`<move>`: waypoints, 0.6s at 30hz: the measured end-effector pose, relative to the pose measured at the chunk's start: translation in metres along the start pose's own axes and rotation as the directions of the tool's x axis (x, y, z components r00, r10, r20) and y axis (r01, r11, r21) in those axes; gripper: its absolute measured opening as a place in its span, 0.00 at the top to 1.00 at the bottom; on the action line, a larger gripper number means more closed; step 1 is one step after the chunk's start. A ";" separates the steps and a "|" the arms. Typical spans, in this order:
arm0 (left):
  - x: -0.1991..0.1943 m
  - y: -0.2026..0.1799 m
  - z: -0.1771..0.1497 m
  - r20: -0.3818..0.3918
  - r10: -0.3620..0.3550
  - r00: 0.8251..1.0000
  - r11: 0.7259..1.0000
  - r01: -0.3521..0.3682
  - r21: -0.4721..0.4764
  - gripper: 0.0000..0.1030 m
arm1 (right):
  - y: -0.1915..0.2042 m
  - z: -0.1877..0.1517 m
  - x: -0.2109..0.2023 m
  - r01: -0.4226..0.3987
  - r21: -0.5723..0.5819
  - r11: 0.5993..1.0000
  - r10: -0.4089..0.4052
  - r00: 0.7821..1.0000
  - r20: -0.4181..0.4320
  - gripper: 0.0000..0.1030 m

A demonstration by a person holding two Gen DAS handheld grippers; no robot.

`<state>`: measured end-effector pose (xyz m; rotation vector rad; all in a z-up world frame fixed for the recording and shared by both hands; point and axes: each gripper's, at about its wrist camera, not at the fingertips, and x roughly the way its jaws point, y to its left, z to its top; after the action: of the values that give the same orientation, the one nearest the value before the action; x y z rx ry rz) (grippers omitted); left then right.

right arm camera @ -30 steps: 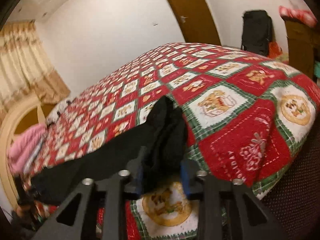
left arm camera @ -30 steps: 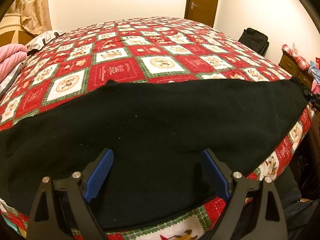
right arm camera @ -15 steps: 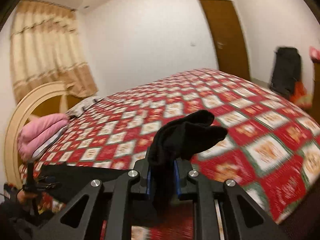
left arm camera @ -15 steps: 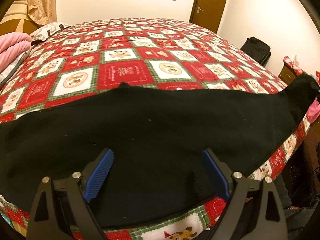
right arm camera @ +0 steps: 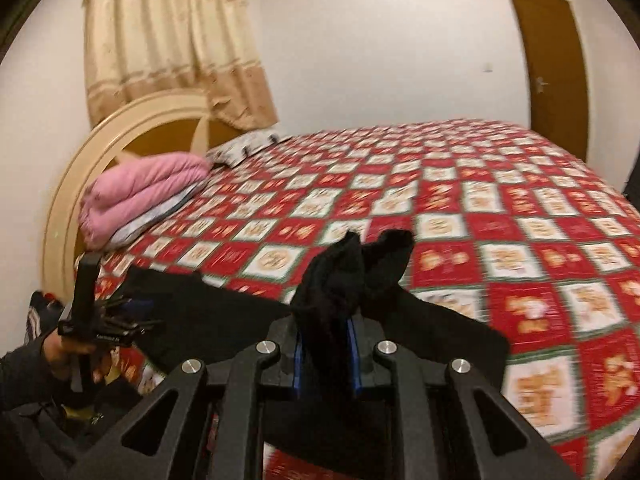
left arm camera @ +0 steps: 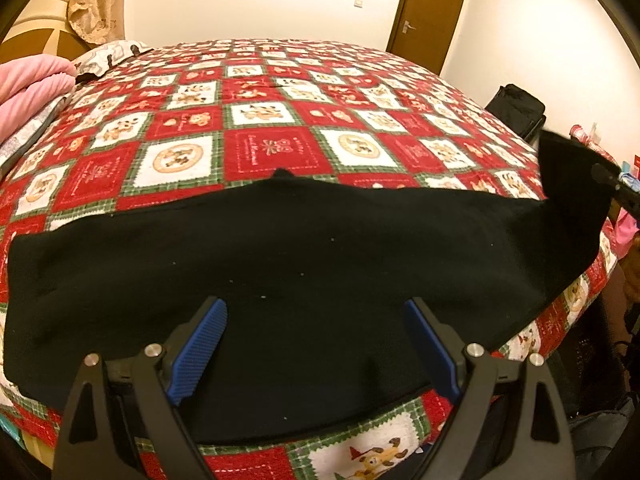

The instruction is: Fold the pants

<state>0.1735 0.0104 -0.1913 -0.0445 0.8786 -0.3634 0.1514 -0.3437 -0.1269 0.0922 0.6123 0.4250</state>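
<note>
Black pants point(left arm camera: 304, 264) lie flat along the near edge of a bed with a red, white and green patchwork cover point(left arm camera: 276, 148). My left gripper point(left arm camera: 316, 344) hovers open just above the middle of the pants, blue pads wide apart, holding nothing. My right gripper point(right arm camera: 326, 344) is shut on a bunched end of the pants point(right arm camera: 352, 264) and holds it lifted above the bed; that raised end shows at the far right of the left wrist view point(left arm camera: 568, 168). The left gripper also shows at the left of the right wrist view point(right arm camera: 120, 320).
A folded pink blanket point(right arm camera: 136, 192) and a pillow point(right arm camera: 244, 146) lie by the round headboard point(right arm camera: 104, 140). A brown door point(left arm camera: 428, 12) stands beyond the bed. A black bag point(left arm camera: 516, 108) and a dresser with clutter point(left arm camera: 592, 140) stand on the right.
My right gripper has lifted the end of the pants off the bed and swung it up and toward the headboard side. The left gripper has stayed open over the pants.
</note>
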 end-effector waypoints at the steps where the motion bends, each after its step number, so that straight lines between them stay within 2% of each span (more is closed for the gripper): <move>1: 0.000 -0.001 0.000 0.001 -0.003 1.000 1.000 0.003 0.001 0.10 | 0.005 -0.002 0.007 -0.012 -0.005 1.000 0.012 1.000 -0.011 0.83; 11: 0.001 -0.006 -0.003 -0.010 -0.019 1.000 1.000 0.019 0.014 0.10 | 0.073 -0.022 0.072 -0.111 -0.114 0.987 0.096 0.986 -0.135 0.83; 18: 0.001 -0.006 -0.003 -0.006 -0.027 1.000 1.000 0.027 0.009 0.10 | 0.100 -0.042 0.101 -0.116 -0.185 0.976 0.078 0.976 -0.203 0.83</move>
<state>0.1702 0.0053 -0.1923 -0.0471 0.8828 -0.3925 0.1658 -0.2122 -0.1948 -0.1094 0.7568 0.5922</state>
